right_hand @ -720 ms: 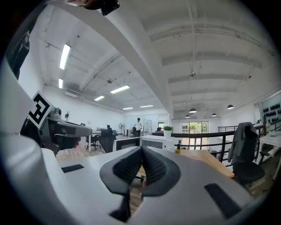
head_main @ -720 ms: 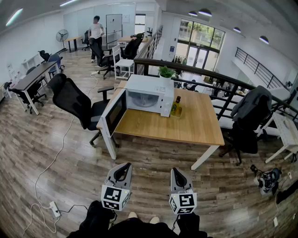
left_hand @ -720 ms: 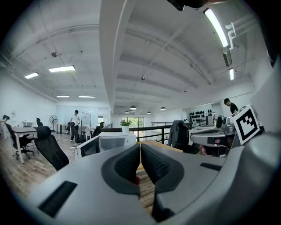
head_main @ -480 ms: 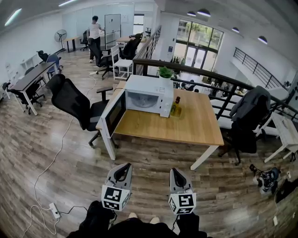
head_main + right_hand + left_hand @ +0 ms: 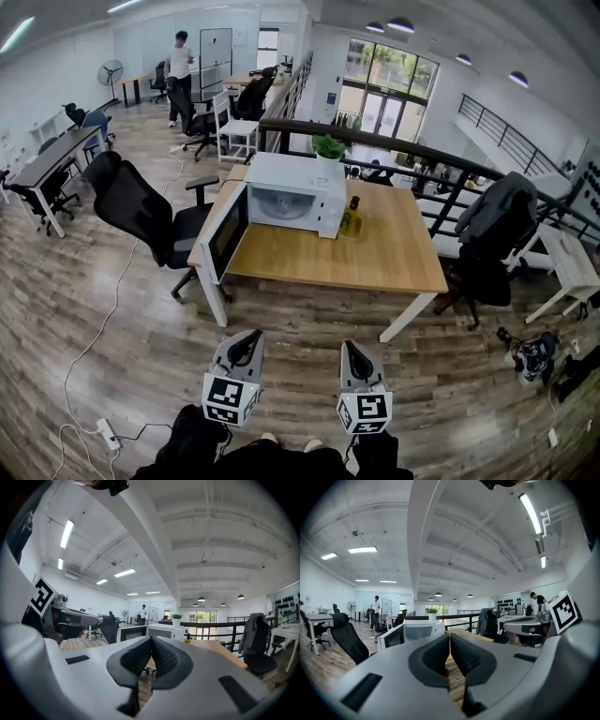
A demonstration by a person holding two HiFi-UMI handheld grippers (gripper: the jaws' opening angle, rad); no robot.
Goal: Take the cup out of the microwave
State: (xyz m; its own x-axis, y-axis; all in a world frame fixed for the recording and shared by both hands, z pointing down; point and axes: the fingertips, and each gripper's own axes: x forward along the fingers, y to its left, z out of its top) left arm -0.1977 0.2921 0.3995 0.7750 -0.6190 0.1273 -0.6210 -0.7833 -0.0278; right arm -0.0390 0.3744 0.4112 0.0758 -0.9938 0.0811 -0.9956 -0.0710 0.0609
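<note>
Two shut, empty sets of jaws: left gripper [image 5: 246,345], right gripper [image 5: 357,354], lower centre. Microwave [image 5: 291,172] mid-frame, well apart, door [image 5: 229,239] open; cup unseen. Close in level, open jaws before reaching inside.

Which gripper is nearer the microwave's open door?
Left. The left gripper sits nearly in line with the microwave door, well short of it; the right gripper is farther right.

white microwave [image 5: 291,192], tan wooden table [image 5: 375,258], black chair [image 5: 141,206]
</note>
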